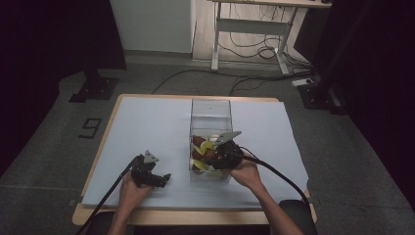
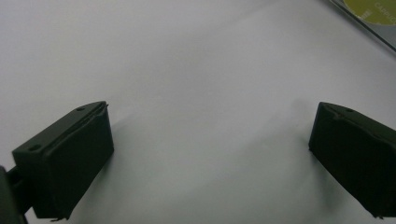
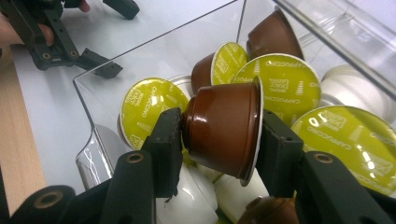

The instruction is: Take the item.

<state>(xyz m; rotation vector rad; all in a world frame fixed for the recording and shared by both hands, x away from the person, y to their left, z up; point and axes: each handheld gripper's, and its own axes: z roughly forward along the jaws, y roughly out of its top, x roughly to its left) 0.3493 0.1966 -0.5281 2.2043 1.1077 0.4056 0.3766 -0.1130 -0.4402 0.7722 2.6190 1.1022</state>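
A brown plastic coffee capsule with a foil lid (image 3: 223,133) sits clamped between the jaws of the right gripper (image 3: 219,140), lid against one jaw and base against the other, just above the heap inside the clear plastic box (image 1: 210,115). Around it lie green-lidded capsules (image 3: 149,105) and white ones (image 3: 348,84), possibly milk pods. Well apart, the left gripper (image 1: 155,179) rests with jaws spread wide over the counter's pale sheet (image 2: 187,70).

From the high view we cannot read the capsules (image 1: 203,152) inside the clear box (image 1: 210,110); they are small blurs of brown and yellow. In the left gripper view a yellow lid (image 2: 371,9) is cut off by the top edge, its lettering partial.
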